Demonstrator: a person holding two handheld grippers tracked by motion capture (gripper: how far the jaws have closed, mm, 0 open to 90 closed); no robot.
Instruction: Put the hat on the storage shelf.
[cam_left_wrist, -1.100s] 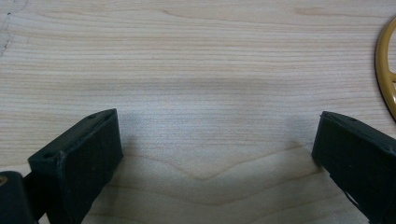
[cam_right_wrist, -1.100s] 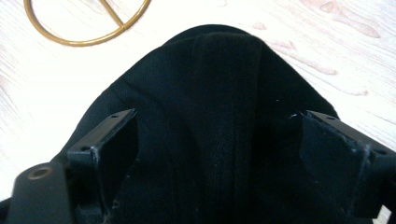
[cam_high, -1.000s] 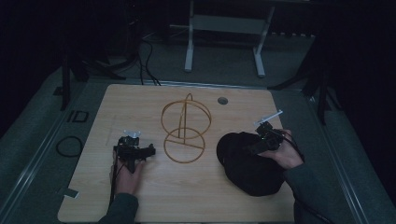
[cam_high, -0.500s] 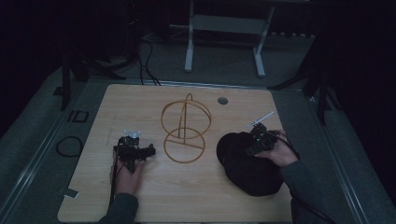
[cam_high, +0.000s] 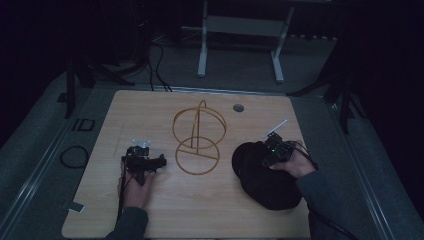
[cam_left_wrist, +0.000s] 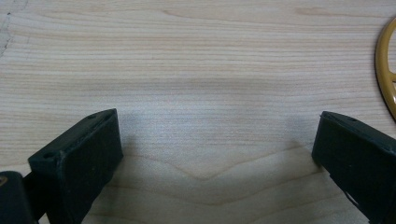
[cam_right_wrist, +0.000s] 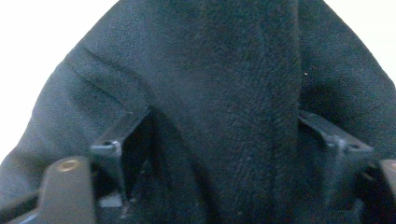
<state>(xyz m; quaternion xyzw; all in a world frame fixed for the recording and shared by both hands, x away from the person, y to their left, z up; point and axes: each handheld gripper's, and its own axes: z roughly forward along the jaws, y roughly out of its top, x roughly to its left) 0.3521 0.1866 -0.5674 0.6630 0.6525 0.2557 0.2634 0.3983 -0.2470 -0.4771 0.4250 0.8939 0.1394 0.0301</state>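
A black fabric hat (cam_high: 265, 186) lies at the right of the wooden table (cam_high: 145, 112). My right gripper (cam_high: 270, 153) rests on its upper edge. In the right gripper view its jaws stand wide apart, open (cam_right_wrist: 224, 135), with a raised fold of the hat (cam_right_wrist: 233, 70) between them. At the table's middle stands a gold wire stand (cam_high: 196, 131), made of an upright ring over a flat base ring. My left gripper (cam_high: 144, 162) sits on the table left of the stand. It is open (cam_left_wrist: 215, 135) over bare wood, with the stand's gold rim (cam_left_wrist: 384, 70) at the right edge.
A small round grommet (cam_high: 238, 107) is set in the table behind the stand. Beyond the far edge are a grey floor, loose cables (cam_high: 157, 60) and the legs of a metal frame (cam_high: 202, 47). A cable loop (cam_high: 74, 156) lies left of the table.
My right gripper has slid a little left and toward me, further onto the hat. The left gripper and the wire stand have stayed put.
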